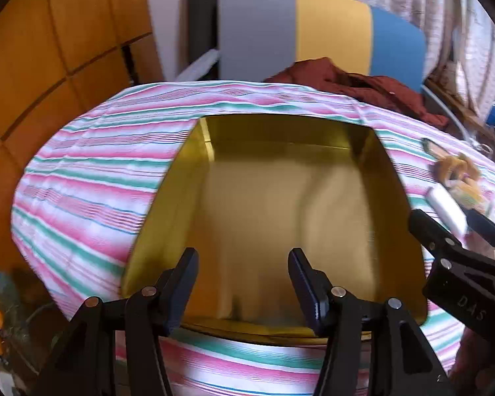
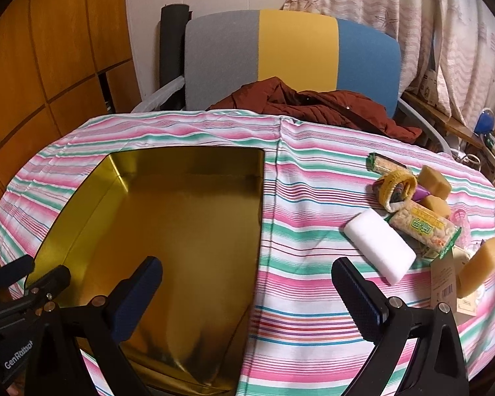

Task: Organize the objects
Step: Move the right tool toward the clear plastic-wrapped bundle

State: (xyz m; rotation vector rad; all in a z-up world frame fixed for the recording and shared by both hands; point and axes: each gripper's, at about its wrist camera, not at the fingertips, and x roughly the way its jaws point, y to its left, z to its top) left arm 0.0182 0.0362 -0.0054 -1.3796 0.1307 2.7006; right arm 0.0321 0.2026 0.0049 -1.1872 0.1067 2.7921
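Observation:
An empty gold tin (image 1: 274,204) sits on the striped tablecloth; it also shows in the right wrist view (image 2: 168,231). My left gripper (image 1: 244,264) is open and empty over the tin's near end. My right gripper (image 2: 247,280) is open and empty above the tin's right edge. To its right lies a pile: a white block (image 2: 379,246), a green snack packet (image 2: 424,226), a yellow knitted ring (image 2: 397,186), tan blocks (image 2: 435,178) and another packet (image 2: 384,163). In the left wrist view the right gripper (image 1: 452,231) is beside the white block (image 1: 445,208).
A round table with a pink, green and white striped cloth (image 2: 313,313). Behind it stands a grey, yellow and blue chair (image 2: 293,59) with a dark red jacket (image 2: 313,105) on it. Wooden cabinets (image 2: 49,66) are at left, curtains (image 2: 412,16) at right.

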